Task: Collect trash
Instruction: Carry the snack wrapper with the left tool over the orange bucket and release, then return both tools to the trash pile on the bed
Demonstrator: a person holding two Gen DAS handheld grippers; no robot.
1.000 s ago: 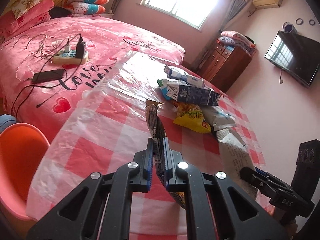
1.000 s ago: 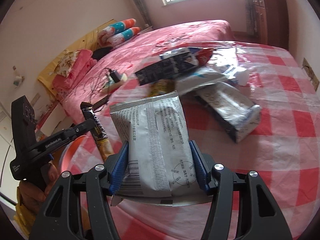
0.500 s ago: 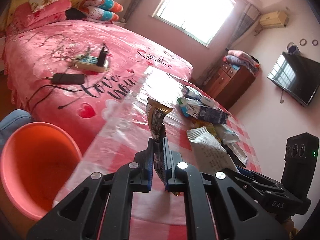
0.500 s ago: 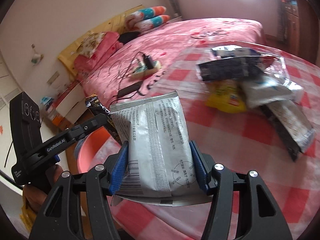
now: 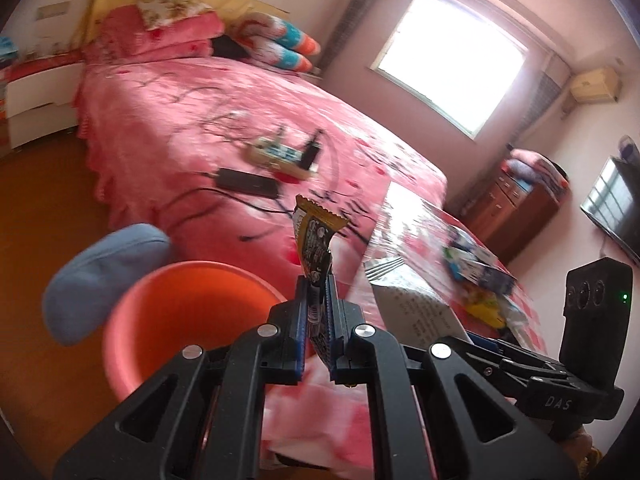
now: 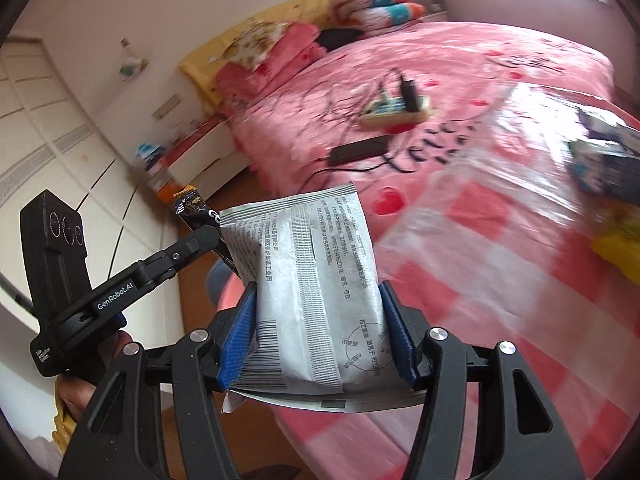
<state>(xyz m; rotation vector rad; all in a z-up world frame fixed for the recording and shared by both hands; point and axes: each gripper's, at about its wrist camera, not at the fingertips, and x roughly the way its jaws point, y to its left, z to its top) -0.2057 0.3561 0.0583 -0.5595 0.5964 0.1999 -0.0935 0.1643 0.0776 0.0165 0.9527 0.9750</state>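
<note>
Orange bin (image 5: 192, 312) is sitting at nine o'clock of the left gripper (image 5: 318, 312), which is pinching a dark wrapper (image 5: 316, 236). The right gripper (image 6: 318, 332) is squeezing a white packet (image 6: 308, 280).

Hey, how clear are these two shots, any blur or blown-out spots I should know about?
Left wrist view: the window is blown out white, the power strip and the packets on the table are motion-smeared, and the held dark wrapper stays sharp. Right wrist view: the white packet is crisp with readable print, while the checked tablecloth streaks.
</note>
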